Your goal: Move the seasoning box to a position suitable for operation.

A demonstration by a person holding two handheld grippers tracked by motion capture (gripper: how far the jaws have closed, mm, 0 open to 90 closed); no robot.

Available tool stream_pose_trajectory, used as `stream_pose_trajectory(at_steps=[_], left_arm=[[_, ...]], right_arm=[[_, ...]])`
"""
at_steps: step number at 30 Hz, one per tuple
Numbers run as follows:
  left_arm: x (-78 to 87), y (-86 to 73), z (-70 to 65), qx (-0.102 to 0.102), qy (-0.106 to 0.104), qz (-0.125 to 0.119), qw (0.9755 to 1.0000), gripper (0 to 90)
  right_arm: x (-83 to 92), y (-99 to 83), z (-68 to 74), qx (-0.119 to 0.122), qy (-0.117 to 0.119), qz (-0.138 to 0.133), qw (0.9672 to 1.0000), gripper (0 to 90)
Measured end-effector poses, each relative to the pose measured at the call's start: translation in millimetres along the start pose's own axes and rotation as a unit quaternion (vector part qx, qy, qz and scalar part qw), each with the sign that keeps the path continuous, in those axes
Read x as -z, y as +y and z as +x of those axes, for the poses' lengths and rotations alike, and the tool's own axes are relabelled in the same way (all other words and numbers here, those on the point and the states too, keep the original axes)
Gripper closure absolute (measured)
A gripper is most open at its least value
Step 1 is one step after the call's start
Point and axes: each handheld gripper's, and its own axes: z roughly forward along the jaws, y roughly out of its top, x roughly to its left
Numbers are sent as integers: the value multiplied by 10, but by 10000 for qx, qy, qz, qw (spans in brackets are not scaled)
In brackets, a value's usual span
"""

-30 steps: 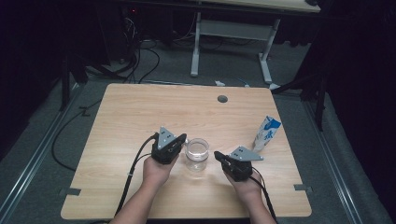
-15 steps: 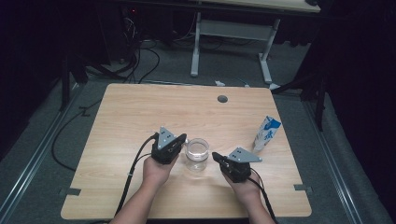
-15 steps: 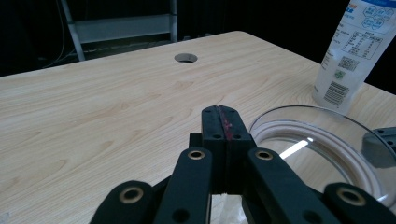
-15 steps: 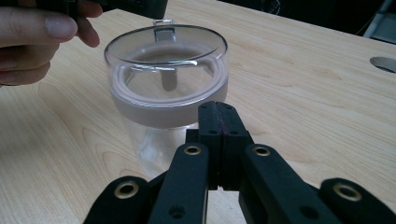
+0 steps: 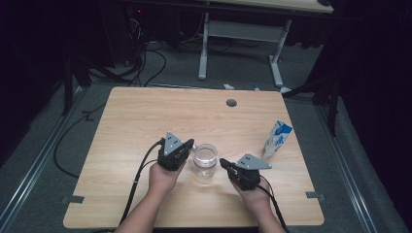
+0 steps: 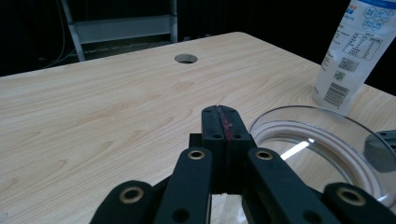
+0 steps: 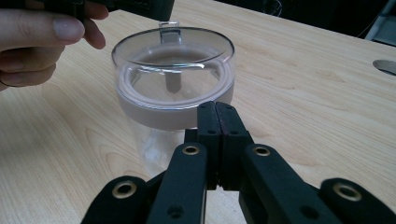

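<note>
Flanking glass jar (image 5: 205,159), both tongs closed.

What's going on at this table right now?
A person holds the left gripper and the right gripper on either side of a clear glass jar on the wooden table. Both grippers are shut and hold nothing. A milk carton stands off to the right.

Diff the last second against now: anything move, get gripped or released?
No visible change. Left gripper and right gripper stay shut and empty on either side of the clear jar, nothing taken or let go. The carton stands where it was on the table.
</note>
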Motion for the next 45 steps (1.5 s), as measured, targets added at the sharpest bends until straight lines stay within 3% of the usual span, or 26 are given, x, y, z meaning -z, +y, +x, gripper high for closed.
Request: stream_pose_trajectory(at_steps=[8,9,10,11,22,33,38,45], left_arm=[[-6,-6,10,37,-6,4,10000,900],[-57,-16,-58,518,-31,-340,9981,900],[-40,-17,-36,374,-31,-199,9991,900],[-12,-13,14,48,8,19,10000,900],[-23,-19,18,51,6,44,10000,900],[-3,-18,3,88,-50,25,9999,900],[147,-84,10,411,-107,-158,9990,900],[356,-293,-87,334,-228,-3,9992,900]], right_arm=[[7,6,3,1,-2,-12,10000,895],[9,7,4,-2,0,-13,10000,895],[9,8,3,13,6,-26,10000,895],[11,9,5,13,7,-28,10000,895],[36,93,88,95,118,-301,9994,893],[-17,136,158,134,173,-358,9991,890],[-14,142,161,134,216,-373,9990,890],[11,151,171,138,218,-400,9989,891]])
